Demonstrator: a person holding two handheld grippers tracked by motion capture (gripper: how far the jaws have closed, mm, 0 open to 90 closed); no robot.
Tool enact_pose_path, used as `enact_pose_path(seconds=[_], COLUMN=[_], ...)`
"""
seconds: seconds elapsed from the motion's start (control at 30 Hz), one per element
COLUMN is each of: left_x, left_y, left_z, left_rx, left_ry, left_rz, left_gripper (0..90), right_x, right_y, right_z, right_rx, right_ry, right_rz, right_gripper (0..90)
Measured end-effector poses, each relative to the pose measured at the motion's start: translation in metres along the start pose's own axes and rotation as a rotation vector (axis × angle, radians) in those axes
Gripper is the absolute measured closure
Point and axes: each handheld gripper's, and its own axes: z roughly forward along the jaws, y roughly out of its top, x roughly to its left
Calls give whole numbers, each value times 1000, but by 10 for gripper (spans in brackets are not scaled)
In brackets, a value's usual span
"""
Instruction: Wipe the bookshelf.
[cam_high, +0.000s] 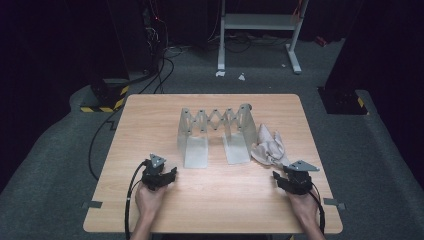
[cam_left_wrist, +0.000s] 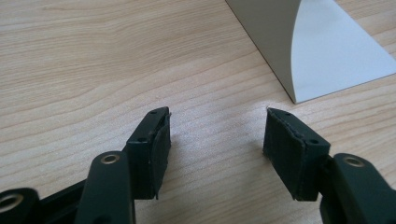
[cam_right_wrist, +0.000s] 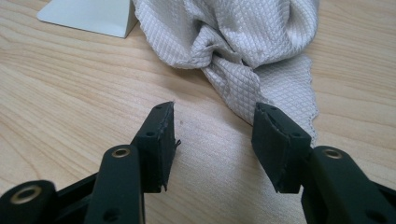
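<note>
On the desk (cam_high: 150, 115), the left gripper (cam_high: 161, 176) rests with jaws wide apart over bare wood. The expanding metal rack (cam_high: 215, 132) stands mid-desk, its long axis across. The crumpled cloth (cam_high: 269, 146) lies just right of it, one corner pointing toward the right gripper (cam_high: 286, 181), whose jaws stand open, nothing between them.

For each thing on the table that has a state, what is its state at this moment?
Folding rack: stands upright, partly stretched out.
Cloth: crumpled, lying beside the rack, not held.
Left hand-held gripper: open, nothing between its jaws.
Right hand-held gripper: open, just short of the cloth's edge.
</note>
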Motion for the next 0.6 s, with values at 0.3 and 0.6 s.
enact_pose_path(seconds=[0.3,0.6], left_x=[1,0], left_y=[0,-5], left_z=[2,2], left_rx=[-4,-31], left_ry=[4,14], left_rz=[-4,-22], left_gripper=[407,369], right_x=[-3,-4], right_y=[1,2], right_z=[2,3], right_rx=[22,27], right_ry=[-3,-21], right_rz=[13,17], right_gripper=[440,400])
